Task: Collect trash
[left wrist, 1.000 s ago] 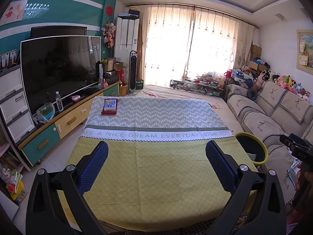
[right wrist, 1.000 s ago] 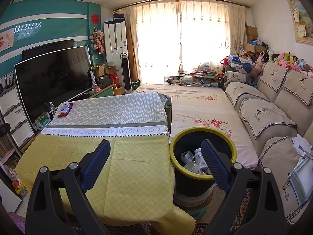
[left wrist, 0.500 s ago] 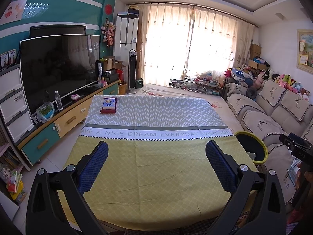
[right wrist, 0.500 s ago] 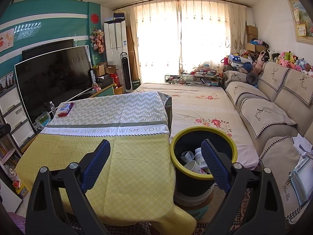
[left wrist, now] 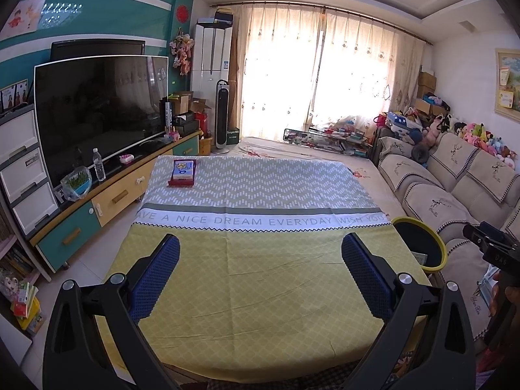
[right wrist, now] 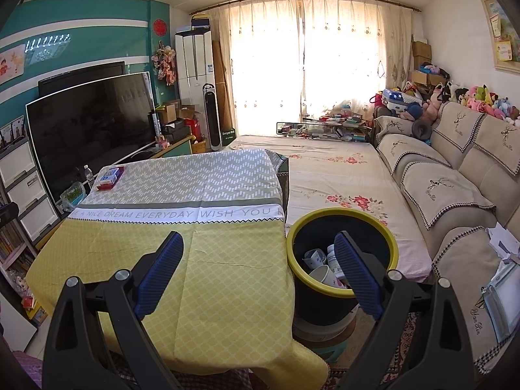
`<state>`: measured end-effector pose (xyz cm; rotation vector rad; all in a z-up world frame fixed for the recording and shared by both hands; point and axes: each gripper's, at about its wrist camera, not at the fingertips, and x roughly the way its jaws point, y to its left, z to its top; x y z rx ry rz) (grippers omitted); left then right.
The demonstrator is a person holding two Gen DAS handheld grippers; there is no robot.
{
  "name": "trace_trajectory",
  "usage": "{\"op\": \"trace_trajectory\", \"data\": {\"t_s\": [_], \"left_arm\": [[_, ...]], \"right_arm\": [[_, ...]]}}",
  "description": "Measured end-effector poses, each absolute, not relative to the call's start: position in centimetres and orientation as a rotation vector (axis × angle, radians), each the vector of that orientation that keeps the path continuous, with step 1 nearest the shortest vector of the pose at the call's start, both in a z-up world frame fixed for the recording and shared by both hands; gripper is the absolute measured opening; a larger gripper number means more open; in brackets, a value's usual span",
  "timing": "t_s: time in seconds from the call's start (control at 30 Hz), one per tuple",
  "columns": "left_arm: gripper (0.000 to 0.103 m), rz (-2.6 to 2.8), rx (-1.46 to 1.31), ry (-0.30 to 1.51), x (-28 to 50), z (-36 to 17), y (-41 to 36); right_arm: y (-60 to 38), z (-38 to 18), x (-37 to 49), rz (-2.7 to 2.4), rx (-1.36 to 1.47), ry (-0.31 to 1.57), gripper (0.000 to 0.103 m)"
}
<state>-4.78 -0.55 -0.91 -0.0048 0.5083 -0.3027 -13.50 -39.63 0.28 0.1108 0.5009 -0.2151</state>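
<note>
A bench (left wrist: 260, 269) draped in a yellow and grey cloth fills the room's middle, with a sofa (right wrist: 455, 191) along its right side. Just off the bench's right edge stands a black bin with a yellow rim (right wrist: 391, 240); paper cups and small containers (right wrist: 320, 271) already lie inside it. The only thing left on the cloth is a red and blue box (left wrist: 182, 173) at the far left corner, its long axis running away from the cameras. Judged from here, that box lies well ahead and to the left of both grippers, nearer the left gripper (left wrist: 260, 276), whose fingers stand wide apart with nothing between them. The right gripper (right wrist: 260, 273) is likewise spread and empty, its right finger overlapping the bin's mouth. Whether the box counts as trash is unclear. The bin's contents are partly hidden by that finger, and its base is cut off by the cloth.
</note>
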Motion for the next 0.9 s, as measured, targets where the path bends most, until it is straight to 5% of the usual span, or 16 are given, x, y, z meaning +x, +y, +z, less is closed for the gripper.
{"op": "trace_trajectory", "data": {"t_s": [0.9], "left_arm": [[0.098, -0.309, -0.021, 0.571, -3.7, -2.1, -1.3]], "right_arm": [[-39.9, -0.4, -13.2, -0.211, 0.112, 0.516, 0.089]]}}
